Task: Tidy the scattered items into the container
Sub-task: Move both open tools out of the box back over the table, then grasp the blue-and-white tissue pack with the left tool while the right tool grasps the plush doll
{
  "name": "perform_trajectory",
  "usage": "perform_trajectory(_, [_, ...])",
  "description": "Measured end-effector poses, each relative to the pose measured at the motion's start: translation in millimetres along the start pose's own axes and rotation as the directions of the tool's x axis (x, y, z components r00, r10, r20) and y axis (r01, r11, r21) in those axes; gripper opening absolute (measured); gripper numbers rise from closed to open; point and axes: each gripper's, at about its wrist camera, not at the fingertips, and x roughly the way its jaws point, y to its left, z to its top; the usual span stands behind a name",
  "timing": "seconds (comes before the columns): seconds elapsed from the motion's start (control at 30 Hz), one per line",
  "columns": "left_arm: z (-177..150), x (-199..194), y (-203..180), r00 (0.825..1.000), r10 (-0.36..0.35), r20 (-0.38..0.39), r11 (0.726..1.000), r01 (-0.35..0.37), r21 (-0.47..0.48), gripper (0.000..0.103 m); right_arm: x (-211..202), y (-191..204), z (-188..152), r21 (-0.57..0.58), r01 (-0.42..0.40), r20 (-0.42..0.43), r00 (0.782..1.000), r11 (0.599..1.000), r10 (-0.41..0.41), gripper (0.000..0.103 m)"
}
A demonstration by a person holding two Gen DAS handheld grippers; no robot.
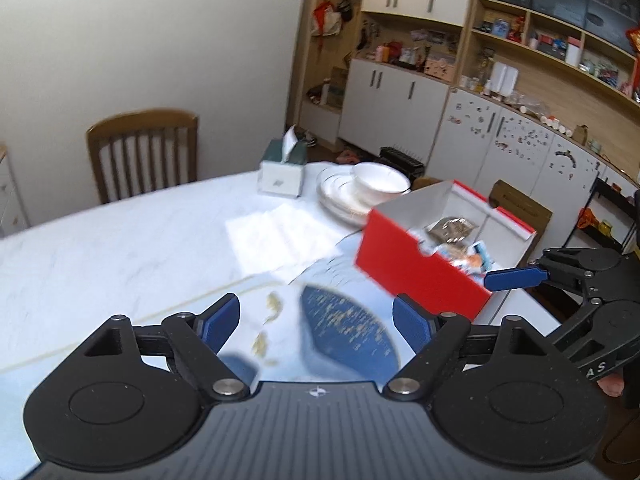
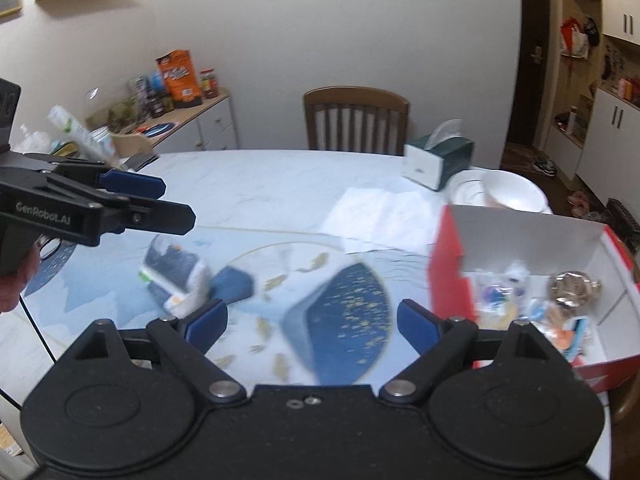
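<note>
Packets are what remains: one soft dark-blue and white pouch [image 2: 176, 280] lies on the table [image 2: 280, 176] at about ten o'clock from the right gripper [image 2: 312, 322], just beyond its left pad and outside the jaws. It looks light, crinkly and easily crushed, probably slippery film, so a hold across its flat middle should serve better than a pinch at a corner; blur hides its exact edges. The left gripper [image 2: 160, 200] hovers at about eleven o'clock of the pouch, above it and apart. Both tools stand spread wide with nothing between the pads. Farther right, at two o'clock from the right gripper, sits the red box [image 2: 448, 256], white inside, with several wrapped snacks [image 2: 572, 286] already in it. In the left wrist view the same box [image 1: 416, 256] lies at one o'clock from the left gripper [image 1: 316, 320].
</note>
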Motion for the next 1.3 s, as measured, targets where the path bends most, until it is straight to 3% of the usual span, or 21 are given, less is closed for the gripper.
perform_trajectory(0.27, [-32.0,-9.0,40.7,0.996,0.092,-0.02,0.996,-0.092,-0.022,0.103,24.6,58.6,-14.2,-0.013,-0.048,-0.051,0.998,0.999,0.047,0.092])
perform_trajectory(0.5, [-50.0,12.6,67.3,0.983,0.171,-0.063,0.984,-0.174,-0.03,0.103,45.7,102.4,-29.1,-0.039,-0.089,-0.1,0.991,0.995,0.085,0.092])
perform_trajectory(0.63, [-55.6,25.4,80.6,0.979,0.18,-0.097,0.983,-0.183,-0.027,0.103,57.8,122.0,-35.2,-0.053,-0.115,-0.128,0.986,0.992,0.108,0.092])
perform_trajectory(0.87, [-62.6,38.8,107.9,0.978,0.165,-0.125,0.986,-0.161,0.044,0.103,75.1,142.7,-42.9,-0.06,-0.143,-0.172,0.976,0.988,0.131,0.092])
perform_trajectory(1.03, [-70.0,55.8,123.2,0.98,0.096,-0.175,0.993,-0.083,0.079,0.103,88.6,148.8,-46.6,-0.058,-0.143,-0.198,0.972,0.988,0.129,0.091])
perform_trajectory(1.3, [-81.2,78.1,131.8,0.972,0.058,-0.226,0.997,-0.043,0.07,0.103,110.7,152.0,-51.4,-0.062,-0.139,-0.237,0.964,0.988,0.121,0.088])
